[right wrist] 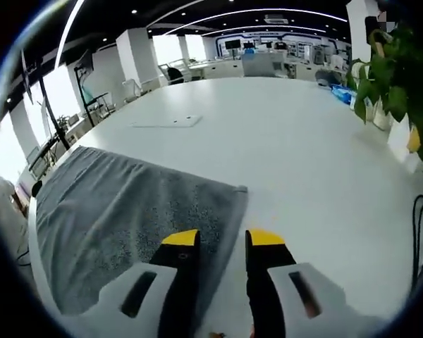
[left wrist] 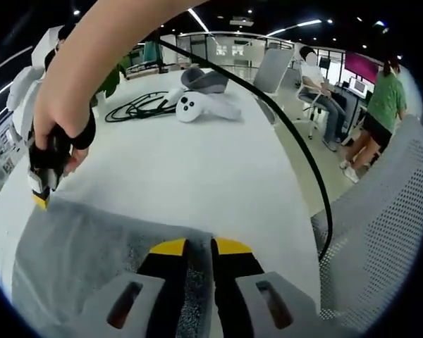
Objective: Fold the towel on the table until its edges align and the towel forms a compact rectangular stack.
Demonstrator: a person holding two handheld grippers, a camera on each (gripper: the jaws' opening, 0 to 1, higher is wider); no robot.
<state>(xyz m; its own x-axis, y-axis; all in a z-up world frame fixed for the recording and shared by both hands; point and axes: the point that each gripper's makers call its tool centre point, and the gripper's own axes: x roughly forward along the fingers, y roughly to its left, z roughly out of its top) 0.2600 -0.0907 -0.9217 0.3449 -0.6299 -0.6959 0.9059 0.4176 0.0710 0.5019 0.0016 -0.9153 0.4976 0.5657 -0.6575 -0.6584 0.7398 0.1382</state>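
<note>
A grey towel point(left wrist: 92, 246) lies flat on the white table point(left wrist: 183, 162) at its near edge. My left gripper point(left wrist: 201, 246) is at the towel's far edge, its yellow-tipped jaws close together with grey cloth between them. A person's hand holds my right gripper point(left wrist: 41, 193) at the towel's far left corner. In the right gripper view the towel point(right wrist: 127, 211) spreads to the left over the table point(right wrist: 282, 127). There my right gripper point(right wrist: 222, 239) stands open, its jaws astride the towel's side edge just short of the corner.
A white controller point(left wrist: 187, 105), a grey headset point(left wrist: 204, 79) and a coiled black cable point(left wrist: 137, 105) lie at the far end. A black cord point(left wrist: 296, 134) hangs past a mesh chair point(left wrist: 388, 225). People point(left wrist: 384, 105) are at the right. A plant point(right wrist: 395, 77) and a flat white sheet point(right wrist: 166, 122) are on the table.
</note>
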